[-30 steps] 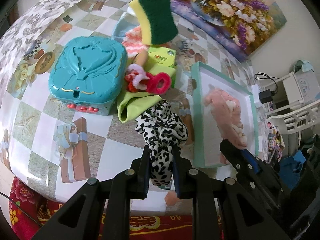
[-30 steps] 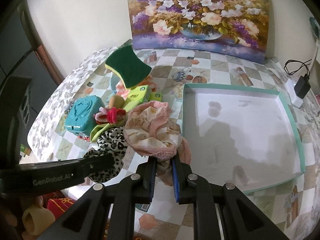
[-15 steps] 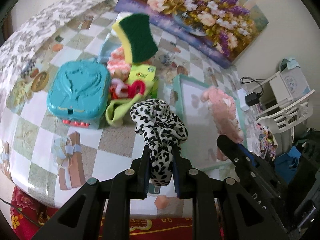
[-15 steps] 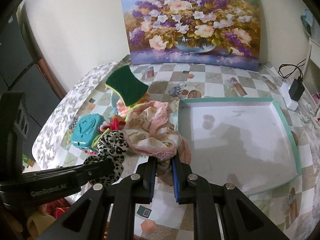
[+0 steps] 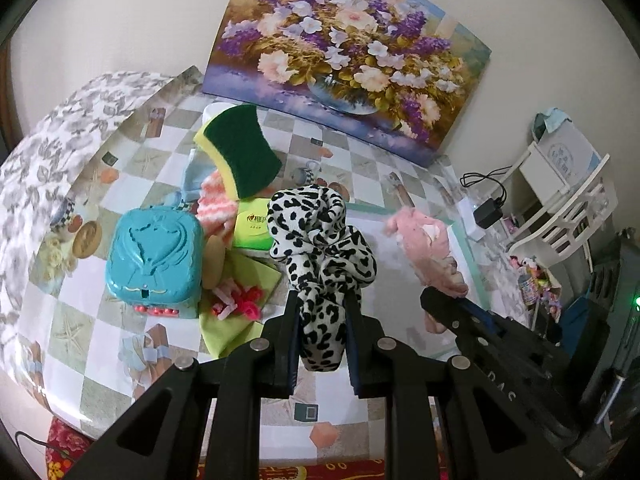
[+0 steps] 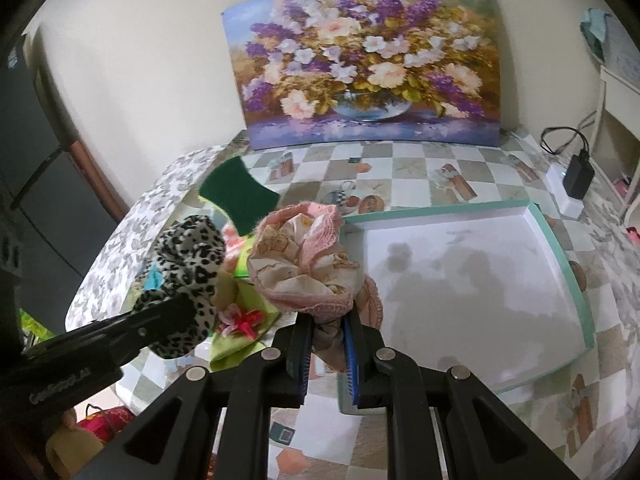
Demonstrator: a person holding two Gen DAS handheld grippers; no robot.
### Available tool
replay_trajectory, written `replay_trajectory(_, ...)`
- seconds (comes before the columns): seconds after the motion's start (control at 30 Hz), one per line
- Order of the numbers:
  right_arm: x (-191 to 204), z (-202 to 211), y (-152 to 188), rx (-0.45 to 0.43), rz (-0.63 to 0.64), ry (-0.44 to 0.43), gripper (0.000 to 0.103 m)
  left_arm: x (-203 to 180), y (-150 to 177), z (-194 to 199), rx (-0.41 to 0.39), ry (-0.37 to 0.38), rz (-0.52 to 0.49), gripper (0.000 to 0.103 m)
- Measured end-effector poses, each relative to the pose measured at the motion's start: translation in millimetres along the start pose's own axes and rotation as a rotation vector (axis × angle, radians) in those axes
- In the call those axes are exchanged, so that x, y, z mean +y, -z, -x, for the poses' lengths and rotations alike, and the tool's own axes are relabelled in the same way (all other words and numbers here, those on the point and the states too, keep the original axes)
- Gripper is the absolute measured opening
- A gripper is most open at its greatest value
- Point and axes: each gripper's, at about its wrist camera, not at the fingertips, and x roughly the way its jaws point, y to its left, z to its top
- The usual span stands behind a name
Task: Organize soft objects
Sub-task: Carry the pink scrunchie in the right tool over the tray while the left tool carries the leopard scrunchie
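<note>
My left gripper [image 5: 322, 312] is shut on a black-and-white leopard-print scrunchie [image 5: 320, 240], held up above the table. In the right wrist view the same leopard-print scrunchie [image 6: 188, 264] hangs at the left. My right gripper [image 6: 326, 332] is shut on a pink and cream cloth scrunchie [image 6: 308, 260], lifted over the near left corner of the white tray with a teal rim [image 6: 560, 256]. From the left wrist view the pink scrunchie [image 5: 424, 244] shows at the right, above the tray [image 5: 464, 248]. The tray's floor is bare.
A pile lies left of the tray: a green and yellow sponge [image 5: 240, 148], a teal plastic case [image 5: 154, 256], a lime cloth [image 5: 240, 304], a red and pink scrunchie [image 5: 240, 298]. A flower painting [image 6: 368, 64] leans on the back wall. A charger and cable [image 6: 576, 172] lie at the right.
Both grippers have risen with their scrunchies still gripped. The left one lifted and rolled, so the pile and table sit lower and farther off. The right one drifted a little toward the tray.
</note>
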Motion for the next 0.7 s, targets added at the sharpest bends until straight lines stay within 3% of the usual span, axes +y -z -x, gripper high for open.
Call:
replay_trajectory(0.23,-39.4,-14.5,1.3,0.051,-0.097,0.127,0.016,-18.8,0.7,-17.0,0.021,-0.036,-0.073,0.020)
replay_trajectory(0.43,-80.0,-20.7,2.4,0.067,-0.173,0.287,0.016,-48.1,4.1,-39.6,0.057,-0.052,-0.165,0.020)
replay_trajectory(0.7,-131.9,-22.7,10.9,0.086,-0.307,0.347,0.016,-96.5,22.0,-62.9,0.092,-0.056,-0.347,0.021)
